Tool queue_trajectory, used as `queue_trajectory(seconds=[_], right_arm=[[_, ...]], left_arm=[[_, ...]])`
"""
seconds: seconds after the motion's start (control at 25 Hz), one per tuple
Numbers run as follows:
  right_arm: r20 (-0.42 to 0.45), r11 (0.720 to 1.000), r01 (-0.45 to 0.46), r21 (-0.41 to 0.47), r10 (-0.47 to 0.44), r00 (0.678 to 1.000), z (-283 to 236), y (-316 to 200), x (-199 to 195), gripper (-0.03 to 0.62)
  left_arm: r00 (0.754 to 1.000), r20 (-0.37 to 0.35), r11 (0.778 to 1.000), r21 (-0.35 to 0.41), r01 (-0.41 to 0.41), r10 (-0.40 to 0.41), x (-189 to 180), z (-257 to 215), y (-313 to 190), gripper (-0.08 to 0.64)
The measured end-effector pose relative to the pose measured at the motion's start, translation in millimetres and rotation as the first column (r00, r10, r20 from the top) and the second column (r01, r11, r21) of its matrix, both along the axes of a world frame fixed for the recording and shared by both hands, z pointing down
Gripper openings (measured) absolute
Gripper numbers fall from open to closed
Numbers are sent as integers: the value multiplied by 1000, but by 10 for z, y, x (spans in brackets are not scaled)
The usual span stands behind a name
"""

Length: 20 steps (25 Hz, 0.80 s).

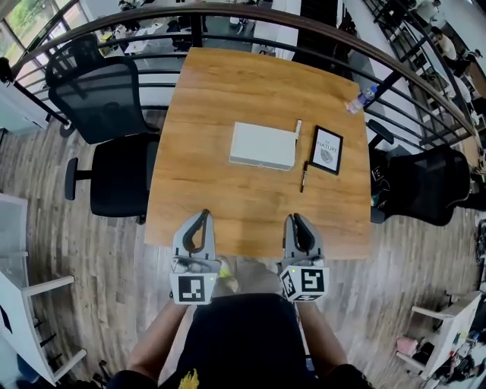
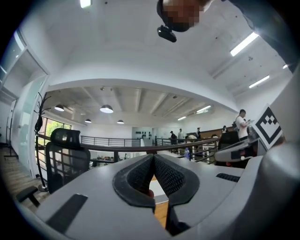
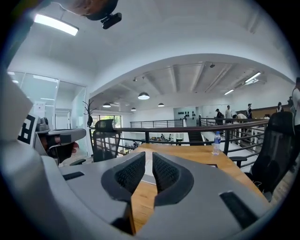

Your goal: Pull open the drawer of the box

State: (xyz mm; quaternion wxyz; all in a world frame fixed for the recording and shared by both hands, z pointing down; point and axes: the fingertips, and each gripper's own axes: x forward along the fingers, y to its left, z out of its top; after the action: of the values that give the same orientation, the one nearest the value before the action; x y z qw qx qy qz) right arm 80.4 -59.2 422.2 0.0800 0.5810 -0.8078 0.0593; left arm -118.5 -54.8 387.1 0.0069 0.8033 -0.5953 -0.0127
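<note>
The white flat box [image 1: 262, 146] lies in the middle of the wooden table [image 1: 228, 205]; I cannot make out its drawer from here. Both grippers hover over the table's near edge, well short of the box. My left gripper [image 1: 203, 216] is shut, its pads meeting at the tips [image 2: 153, 157] with nothing in them. My right gripper [image 1: 295, 219] stands slightly open, with a narrow empty gap between its pads [image 3: 149, 158]. A strip of the box [image 3: 146, 174] shows through that gap.
A white pen [image 1: 298, 131], a black pen [image 1: 304, 176] and a framed picture [image 1: 327, 150] lie right of the box. A water bottle [image 1: 361, 99] stands by the railing [image 1: 250, 14]. Black office chairs sit at the left [image 1: 114, 176] and the right [image 1: 425, 184].
</note>
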Motion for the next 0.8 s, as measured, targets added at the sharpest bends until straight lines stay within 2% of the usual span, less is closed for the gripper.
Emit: queue_trajectory(seconds=[0.16, 0.4, 0.56, 0.8], right_arm=[[12, 999, -27, -41, 27, 1000, 338, -270, -99, 57], [23, 992, -23, -124, 26, 999, 866, -681, -187, 86], [15, 981, -35, -192, 38, 999, 1266, -946, -163, 123], [-7, 962, -84, -259, 85, 996, 1711, -1349, -160, 138]], left_arm=[[1000, 22, 1000, -24, -8, 8, 62, 194, -201, 17], [1000, -14, 998, -61, -16, 15, 177, 333, -297, 17], [999, 13, 995, -94, -33, 35, 249, 446, -247, 17], [998, 13, 990, -129, -60, 63, 312, 563, -414, 17]])
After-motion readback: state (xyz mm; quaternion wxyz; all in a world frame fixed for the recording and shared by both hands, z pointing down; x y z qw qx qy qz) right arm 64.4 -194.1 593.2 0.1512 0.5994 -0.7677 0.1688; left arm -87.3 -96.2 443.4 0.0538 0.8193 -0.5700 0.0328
